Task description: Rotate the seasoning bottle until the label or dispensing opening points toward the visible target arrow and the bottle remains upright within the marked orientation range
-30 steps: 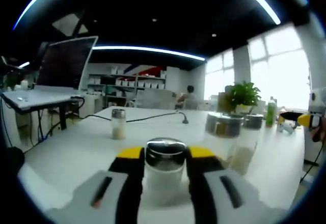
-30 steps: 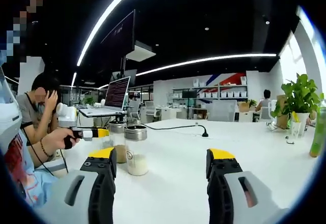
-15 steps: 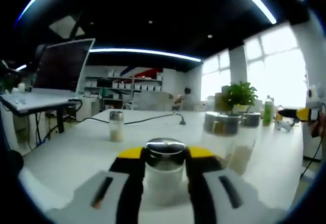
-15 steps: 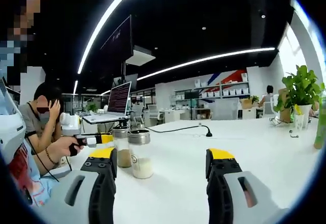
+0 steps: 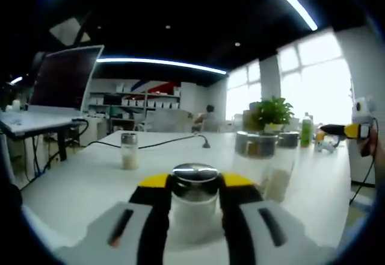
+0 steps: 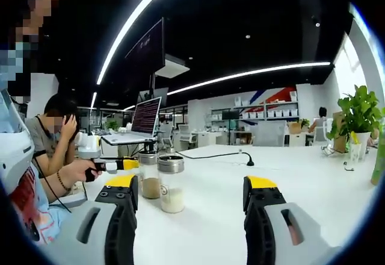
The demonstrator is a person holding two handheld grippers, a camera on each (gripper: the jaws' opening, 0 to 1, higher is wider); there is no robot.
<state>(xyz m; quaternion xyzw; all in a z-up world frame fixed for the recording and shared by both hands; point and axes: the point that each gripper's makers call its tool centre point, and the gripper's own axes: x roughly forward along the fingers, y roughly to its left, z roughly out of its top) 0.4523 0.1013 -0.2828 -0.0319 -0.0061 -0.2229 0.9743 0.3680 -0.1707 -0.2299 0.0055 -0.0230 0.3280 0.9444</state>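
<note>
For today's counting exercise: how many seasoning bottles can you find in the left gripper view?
4: one clamped in the left tongs, its bottle nearest; one small bottle alone at left; two bottles side by side at right. Others may be hidden.

seasoning bottle (image 5: 194, 208): clear glass, shiny metal cap | table (image 5: 78, 187): smooth matt white | left gripper (image 5: 194, 202): matt plastic

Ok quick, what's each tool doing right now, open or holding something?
Left tool: closed on the seasoning bottle, jaws against both its sides.
Right tool: open, nothing between the jaws, above the white table.
</note>
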